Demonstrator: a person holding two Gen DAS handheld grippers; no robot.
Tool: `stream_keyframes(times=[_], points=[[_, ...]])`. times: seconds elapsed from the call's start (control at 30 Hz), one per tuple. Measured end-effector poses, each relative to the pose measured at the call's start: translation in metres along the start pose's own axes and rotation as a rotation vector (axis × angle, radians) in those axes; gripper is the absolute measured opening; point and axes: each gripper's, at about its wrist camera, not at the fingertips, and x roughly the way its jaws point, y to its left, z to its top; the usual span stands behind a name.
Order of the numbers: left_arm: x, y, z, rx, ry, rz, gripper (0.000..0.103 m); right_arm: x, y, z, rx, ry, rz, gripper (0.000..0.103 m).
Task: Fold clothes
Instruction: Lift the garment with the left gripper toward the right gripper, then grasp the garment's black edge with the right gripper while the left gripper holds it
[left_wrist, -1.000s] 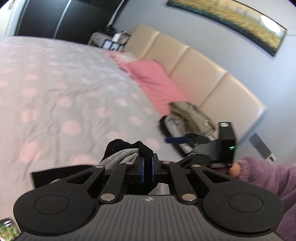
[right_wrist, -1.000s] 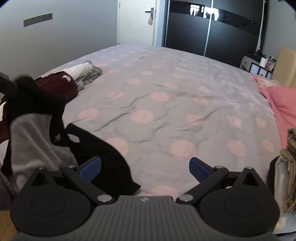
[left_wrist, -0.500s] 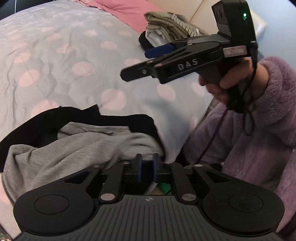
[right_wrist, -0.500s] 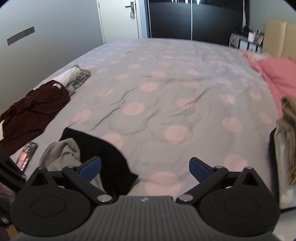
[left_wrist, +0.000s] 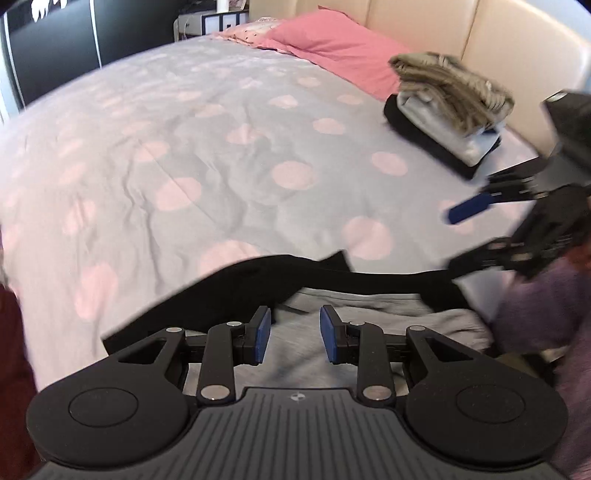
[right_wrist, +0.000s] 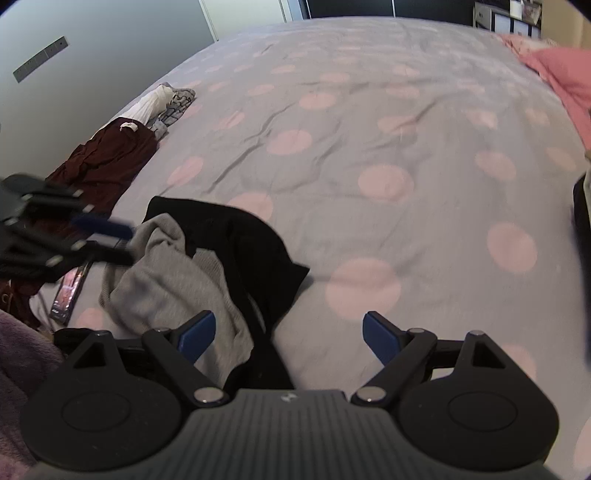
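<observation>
far left, a dark red garment (right_wrist: 107, 162) and a white garment (right_wrist: 151, 105) lie at the bed's edge below a grey wall (right_wrist: 92, 44); a phone (right_wrist: 70, 291) lies nearby. the left hand-held gripper (left_wrist: 294, 336) hovers parted over the crumpled grey-and-black garment (right_wrist: 207, 266), holding nothing. the garment rests on the near edge of the bed (left_wrist: 184, 147), on its grey cover with pink dots. the right hand-held gripper (right_wrist: 284, 338) stands wide open, empty, just right of the garment. further right, a stack of folded clothes (left_wrist: 448, 107) sits beside pink pillows (left_wrist: 332, 48) and a beige headboard (left_wrist: 480, 40).
</observation>
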Motion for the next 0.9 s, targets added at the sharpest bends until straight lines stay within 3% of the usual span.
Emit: stream_keyframes(times=[0.17, 0.27, 0.5, 0.6, 0.73, 0.83, 0.9], points=[[0.030, 0.007, 0.005, 0.127, 0.011, 0.041, 0.028, -0.004, -0.004, -0.012, 0.066, 0.045, 0.007, 0.089], [0.056, 0.009, 0.004, 0.196, 0.026, 0.069, 0.039, -0.004, -0.009, -0.020, 0.125, 0.082, 0.023, 0.089], [0.095, 0.024, -0.003, 0.209, 0.087, 0.031, 0.041, 0.017, -0.024, -0.035, 0.298, 0.175, 0.139, 0.085], [0.098, 0.023, -0.002, 0.197, 0.089, 0.005, 0.037, 0.022, -0.024, -0.037, 0.344, 0.211, 0.200, 0.072], [0.095, 0.020, 0.002, 0.175, 0.089, -0.023, 0.010, 0.016, -0.016, -0.032, 0.304, 0.194, 0.213, 0.020], [0.086, 0.020, 0.005, 0.130, 0.066, -0.008, 0.006, 0.005, -0.011, -0.025, 0.241, 0.137, 0.171, 0.007], [0.074, 0.024, 0.010, 0.067, 0.020, -0.002, 0.005, -0.003, -0.010, -0.021, 0.208, 0.089, 0.138, 0.007]])
